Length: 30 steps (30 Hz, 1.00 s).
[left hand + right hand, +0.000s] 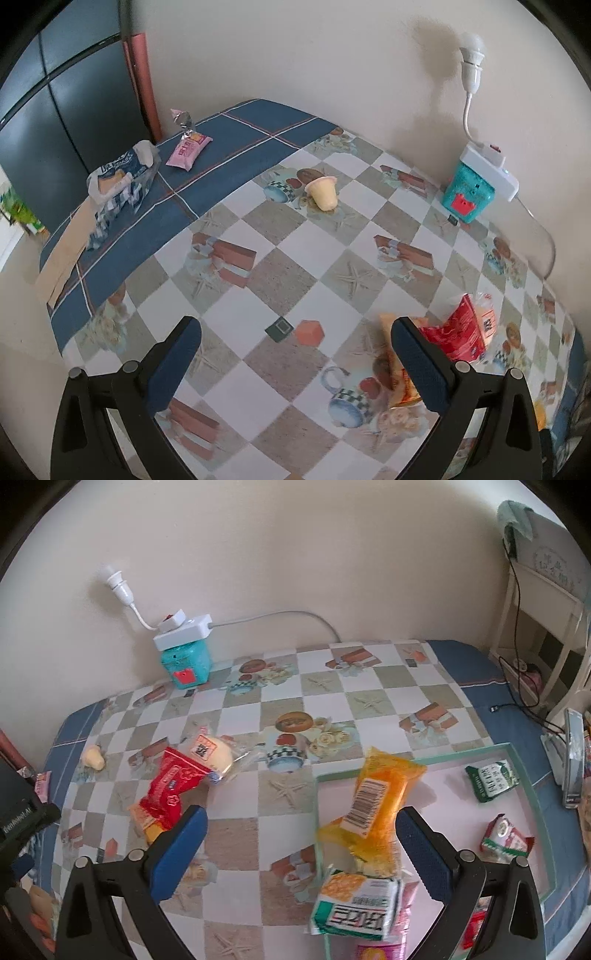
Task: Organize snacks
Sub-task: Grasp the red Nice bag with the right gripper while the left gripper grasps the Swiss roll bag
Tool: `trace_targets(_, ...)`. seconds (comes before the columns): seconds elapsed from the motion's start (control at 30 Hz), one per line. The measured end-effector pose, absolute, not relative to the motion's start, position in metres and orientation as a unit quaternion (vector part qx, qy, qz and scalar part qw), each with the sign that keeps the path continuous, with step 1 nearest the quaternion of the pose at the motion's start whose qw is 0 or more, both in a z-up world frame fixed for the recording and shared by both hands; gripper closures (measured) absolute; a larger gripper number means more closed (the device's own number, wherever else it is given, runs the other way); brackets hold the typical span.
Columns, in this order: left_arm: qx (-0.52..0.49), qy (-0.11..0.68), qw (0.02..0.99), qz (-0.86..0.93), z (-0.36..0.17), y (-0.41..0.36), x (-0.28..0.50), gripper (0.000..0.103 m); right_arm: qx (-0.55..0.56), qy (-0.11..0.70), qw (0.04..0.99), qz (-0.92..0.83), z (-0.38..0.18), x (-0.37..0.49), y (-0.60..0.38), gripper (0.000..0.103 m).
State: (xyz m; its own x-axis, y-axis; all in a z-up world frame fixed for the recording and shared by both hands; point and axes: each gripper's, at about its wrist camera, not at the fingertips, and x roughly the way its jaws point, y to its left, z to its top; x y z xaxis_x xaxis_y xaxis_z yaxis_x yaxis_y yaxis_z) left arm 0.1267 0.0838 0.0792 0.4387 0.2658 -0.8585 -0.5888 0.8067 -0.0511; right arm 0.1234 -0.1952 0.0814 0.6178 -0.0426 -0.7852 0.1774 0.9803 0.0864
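My right gripper [301, 849] is open above the left rim of a pink tray [517, 760] with a green edge. An orange packet [384, 794] lies tilted across that rim, just left of the right finger, and is not gripped. In the tray lie a green-and-white packet [354, 904], a green packet [491, 779] and a red-and-green one [506, 836]. On the cloth sit a red packet [173, 786], wrapped bread [218, 753] and a yellow pudding cup [94, 757]. My left gripper [295, 354] is open over bare cloth, with the red packet [458, 332] to its right.
The pudding cup [322, 192] lies on its side mid-table. A pink packet [188, 149], a silver candy [183, 120] and a blue-white bag [118, 181] sit at the far left edge. A teal box [186, 664] carrying a power strip stands by the wall. A white chair [543, 602] is at the right.
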Motion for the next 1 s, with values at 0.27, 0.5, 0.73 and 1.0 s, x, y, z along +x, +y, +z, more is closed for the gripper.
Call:
trace_targets(0.27, -0.19, 0.477, 0.83, 0.218, 0.067, 0.106, 0.128, 0.001, 0.101, 0.429, 0.897, -0.041, 0.076, 0.125, -0.188, 0.0)
trace_targets(0.5, -0.239, 0.478, 0.821, 0.2, 0.048, 0.134, 0.131, 0.001, 0.096, 0.441, 0.892, -0.025, 0.062, 0.132, -0.169, 0.0)
trace_targets(0.73, -0.283, 0.472, 0.814, 0.187, 0.026, 0.145, 0.141, 0.001, 0.113, 0.455, 0.883, 0.005, 0.048, 0.152, -0.144, 0.0)
trace_targets(1.0, -0.289, 0.498, 0.798, 0.181, -0.002, 0.141, 0.159, 0.001, 0.147, 0.479, 0.865, 0.032, 0.032, 0.187, -0.129, 0.007)
